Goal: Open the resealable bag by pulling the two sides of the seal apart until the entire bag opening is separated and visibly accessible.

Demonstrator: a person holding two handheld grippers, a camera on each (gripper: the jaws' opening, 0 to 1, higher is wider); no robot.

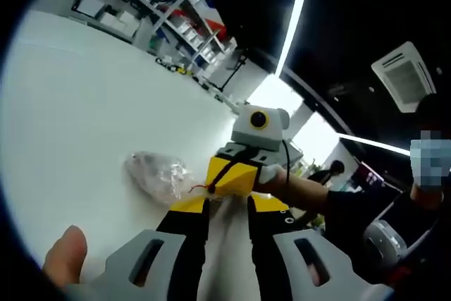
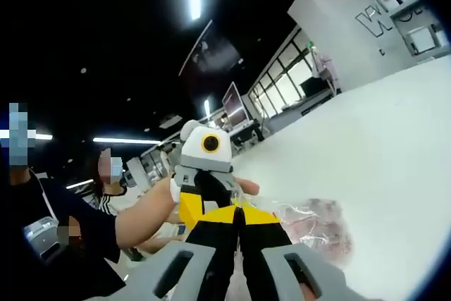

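Observation:
A clear resealable bag (image 1: 156,173) lies crumpled on the white table (image 1: 84,103), and a thin red seal line runs from it toward the jaws. My left gripper (image 1: 229,204) is open; its yellow-tipped jaws stand apart right at the bag's seal end. My right gripper (image 1: 232,177) comes in from the far side, facing the left one, with its tips at the same end. In the right gripper view my right gripper (image 2: 239,213) is shut, its yellow tips meeting on the bag's (image 2: 320,225) edge. The left gripper (image 2: 201,206) stands just behind it, held by a hand (image 2: 151,211).
Shelving with boxes (image 1: 169,12) lines the table's far side. A person's forearm (image 1: 303,192) reaches in from the right and a thumb (image 1: 67,252) shows at lower left. More white tabletop (image 2: 380,139) stretches past the bag. Desks and windows (image 2: 282,96) stand beyond.

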